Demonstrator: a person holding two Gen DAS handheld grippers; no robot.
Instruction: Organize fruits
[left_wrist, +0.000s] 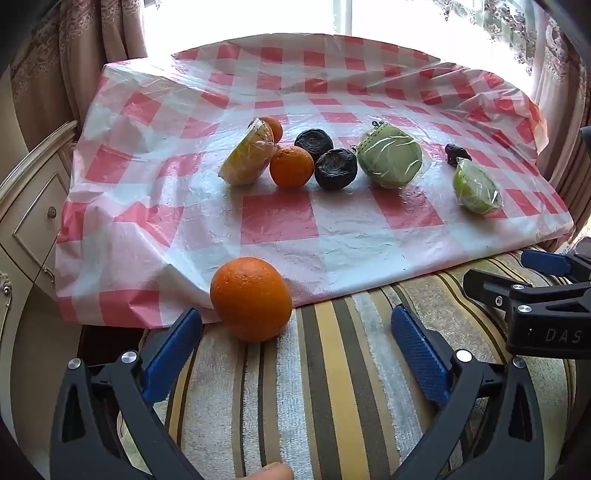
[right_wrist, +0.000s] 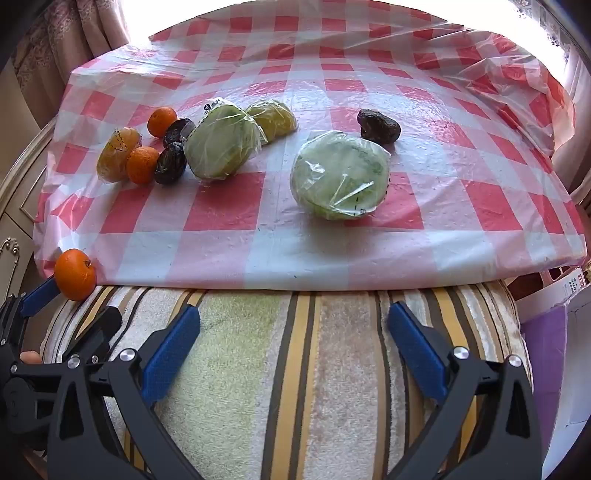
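A lone orange sits at the near edge of the red-checked cloth, on the striped towel, just ahead of my open left gripper; it also shows in the right wrist view. Farther back lies a cluster: a wrapped yellow fruit, two small oranges, two dark dried fruits and a wrapped green fruit. Another wrapped green fruit and a dark fruit lie ahead of my open, empty right gripper.
A striped towel covers the near surface. A cream cabinet with drawers stands at the left. Curtains and a bright window are behind the table. A purple item and a white box sit at the right.
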